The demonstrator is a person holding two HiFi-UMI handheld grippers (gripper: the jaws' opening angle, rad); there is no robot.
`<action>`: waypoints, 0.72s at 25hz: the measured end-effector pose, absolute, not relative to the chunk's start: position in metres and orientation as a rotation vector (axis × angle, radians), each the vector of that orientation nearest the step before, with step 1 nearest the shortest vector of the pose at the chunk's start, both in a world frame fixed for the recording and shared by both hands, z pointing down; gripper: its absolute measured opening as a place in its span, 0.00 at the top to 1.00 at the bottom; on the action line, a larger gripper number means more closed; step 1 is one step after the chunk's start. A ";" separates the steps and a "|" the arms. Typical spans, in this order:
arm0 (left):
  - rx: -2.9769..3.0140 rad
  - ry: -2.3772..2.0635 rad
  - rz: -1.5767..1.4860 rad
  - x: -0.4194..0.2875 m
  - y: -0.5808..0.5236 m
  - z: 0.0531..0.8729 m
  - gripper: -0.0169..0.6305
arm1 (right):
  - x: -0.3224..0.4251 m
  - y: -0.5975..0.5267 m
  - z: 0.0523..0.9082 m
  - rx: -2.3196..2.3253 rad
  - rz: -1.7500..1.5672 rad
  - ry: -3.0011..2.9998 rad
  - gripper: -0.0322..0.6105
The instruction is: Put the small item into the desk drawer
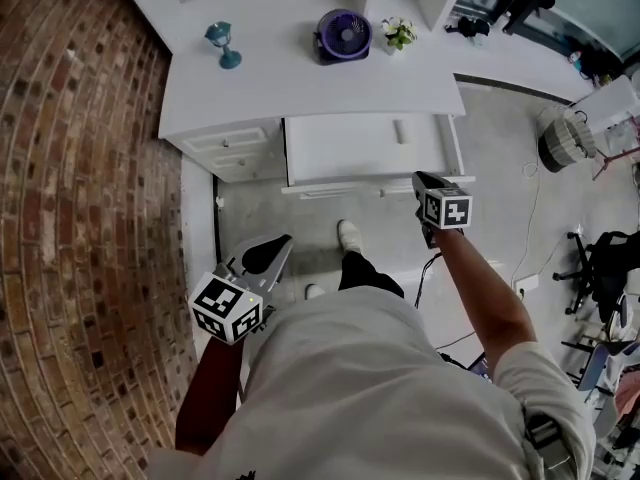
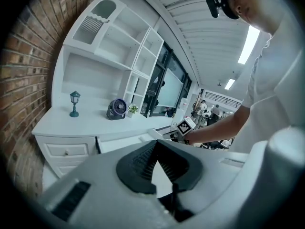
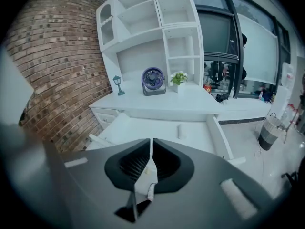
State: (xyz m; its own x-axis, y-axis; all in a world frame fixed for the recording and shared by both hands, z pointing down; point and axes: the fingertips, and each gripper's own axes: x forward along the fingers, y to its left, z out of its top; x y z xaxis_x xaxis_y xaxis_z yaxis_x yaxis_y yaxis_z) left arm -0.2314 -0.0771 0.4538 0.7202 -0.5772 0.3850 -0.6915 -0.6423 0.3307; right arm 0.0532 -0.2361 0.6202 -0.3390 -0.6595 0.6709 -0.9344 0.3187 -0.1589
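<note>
The white desk drawer stands pulled out, and a small white cylindrical item lies inside it near the right wall. The same item shows on the drawer floor in the right gripper view. My right gripper hovers at the drawer's front right corner, its jaws closed to a thin slit with nothing seen between them. My left gripper hangs low at the left, away from the desk, its jaws meeting at the tips and empty.
On the desk top stand a teal lamp, a purple fan and a small potted plant. Side drawers are at the left, next to a brick wall. A basket sits on the floor at the right.
</note>
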 end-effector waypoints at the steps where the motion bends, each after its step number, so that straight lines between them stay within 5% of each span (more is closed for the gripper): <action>1: 2.467 -0.985 0.335 -0.236 -0.071 0.454 0.97 | 0.049 -0.227 0.616 1.396 0.737 -2.107 0.90; 18: 2.440 -1.037 0.379 -0.241 0.005 0.467 0.97 | 0.013 -0.071 0.549 1.171 0.743 -2.330 0.93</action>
